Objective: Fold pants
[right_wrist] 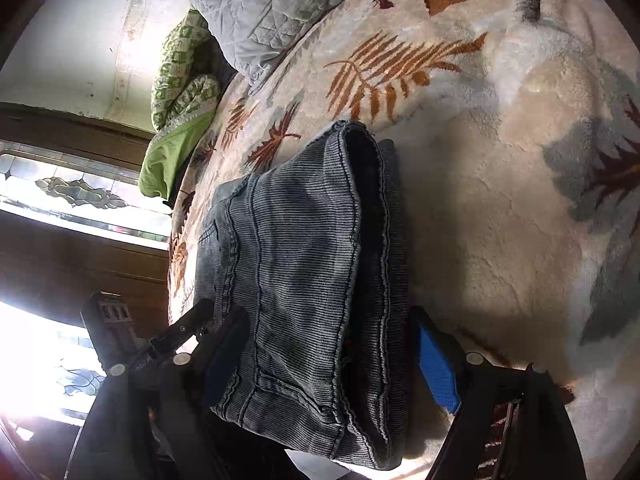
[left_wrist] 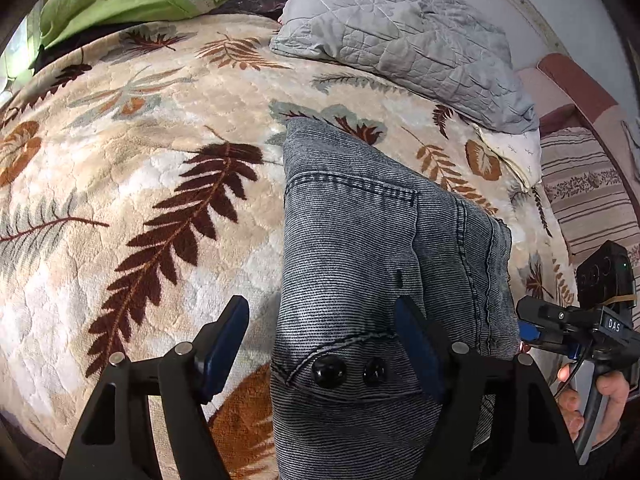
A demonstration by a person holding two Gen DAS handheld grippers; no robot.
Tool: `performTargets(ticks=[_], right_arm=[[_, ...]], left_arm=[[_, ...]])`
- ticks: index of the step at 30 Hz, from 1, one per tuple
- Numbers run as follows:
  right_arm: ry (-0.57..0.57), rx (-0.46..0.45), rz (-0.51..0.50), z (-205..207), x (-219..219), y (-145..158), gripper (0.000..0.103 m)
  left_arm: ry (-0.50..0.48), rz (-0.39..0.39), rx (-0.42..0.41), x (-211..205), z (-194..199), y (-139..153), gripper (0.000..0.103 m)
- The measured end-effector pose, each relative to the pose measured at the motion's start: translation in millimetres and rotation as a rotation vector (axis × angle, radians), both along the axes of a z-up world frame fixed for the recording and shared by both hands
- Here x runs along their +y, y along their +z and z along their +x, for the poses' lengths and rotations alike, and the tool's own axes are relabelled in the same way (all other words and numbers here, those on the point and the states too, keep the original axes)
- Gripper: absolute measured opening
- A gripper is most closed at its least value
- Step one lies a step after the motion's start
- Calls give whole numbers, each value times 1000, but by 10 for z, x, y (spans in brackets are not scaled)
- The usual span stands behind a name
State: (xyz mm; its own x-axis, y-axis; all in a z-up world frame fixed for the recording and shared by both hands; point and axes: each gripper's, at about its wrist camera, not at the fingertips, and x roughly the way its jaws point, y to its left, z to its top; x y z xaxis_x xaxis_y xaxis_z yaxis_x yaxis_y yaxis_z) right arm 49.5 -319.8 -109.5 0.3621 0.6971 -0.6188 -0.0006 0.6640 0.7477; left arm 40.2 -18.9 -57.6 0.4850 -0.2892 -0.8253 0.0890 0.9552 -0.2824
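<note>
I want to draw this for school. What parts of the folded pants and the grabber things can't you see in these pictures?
- Pants: near end cut off by the bottom edge, left wrist view.
- Underside of the pants: hidden against the blanket, both views.
- Left gripper: right finger's tip sits against the denim; contact unclear.
- Right gripper: left finger in dark shadow, right wrist view.

The only writing that can be read is the white lettering "DAS" on a small black label (left_wrist: 614,325). It sits on the body of the right gripper (left_wrist: 528,330), at the right edge of the left wrist view. In the right wrist view, at the lower left of the frame, a faint pale mark shows on the dark arm of the left gripper (right_wrist: 200,326); it may be lettering, but it is too blurred to read.
</note>
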Motion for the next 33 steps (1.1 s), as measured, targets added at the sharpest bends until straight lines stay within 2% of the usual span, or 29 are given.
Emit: performTargets(ticks=[5, 10, 14, 18, 20, 22, 23, 26, 27, 28, 30, 31, 32, 33], right_arm=[[-1, -19, -50, 19, 88, 46, 83], [11, -45, -102, 11, 152, 63, 83], [7, -53, -120, 11, 169, 59, 83], [1, -65, -145, -16, 182, 103, 83], [-48, -99, -197, -89, 154, 212, 83], [-89, -178, -277, -188, 137, 421, 83], [-98, -222, -291, -227, 146, 534, 83], [-93, -343, -301, -241, 241, 836, 83], [-87, -363, -318, -193, 302, 885, 83], [-76, -376, -350, -119, 383, 908, 83], [-70, -382, -481, 72, 551, 846, 83], [-57, -353, -572, 193, 643, 736, 83], [-21, -285, -671, 342, 711, 549, 83], [18, -223, -691, 447, 740, 372, 85]], left_arm=[[-5, 60, -31, -28, 12, 24, 73], [-6, 57, -30, -35, 28, 16, 72], [0, 11, 7, -17, 67, -31, 68], [-1, 31, -18, -17, 5, 37, 68], [10, 30, -49, 28, -75, 135, 68], [27, 30, -86, 71, -164, 224, 68], [17, 49, -97, 50, -203, 233, 68], [-54, 205, -65, -178, -272, 24, 68], [-53, 239, -82, -216, -298, -17, 69], [-48, 250, -100, -227, -324, -16, 69], [-37, 230, -91, -196, -342, 38, 68], [-40, 219, -87, -173, -357, 69, 68], [-46, 214, -93, -165, -387, 109, 68], [-52, 214, -103, -153, -422, 149, 68]])
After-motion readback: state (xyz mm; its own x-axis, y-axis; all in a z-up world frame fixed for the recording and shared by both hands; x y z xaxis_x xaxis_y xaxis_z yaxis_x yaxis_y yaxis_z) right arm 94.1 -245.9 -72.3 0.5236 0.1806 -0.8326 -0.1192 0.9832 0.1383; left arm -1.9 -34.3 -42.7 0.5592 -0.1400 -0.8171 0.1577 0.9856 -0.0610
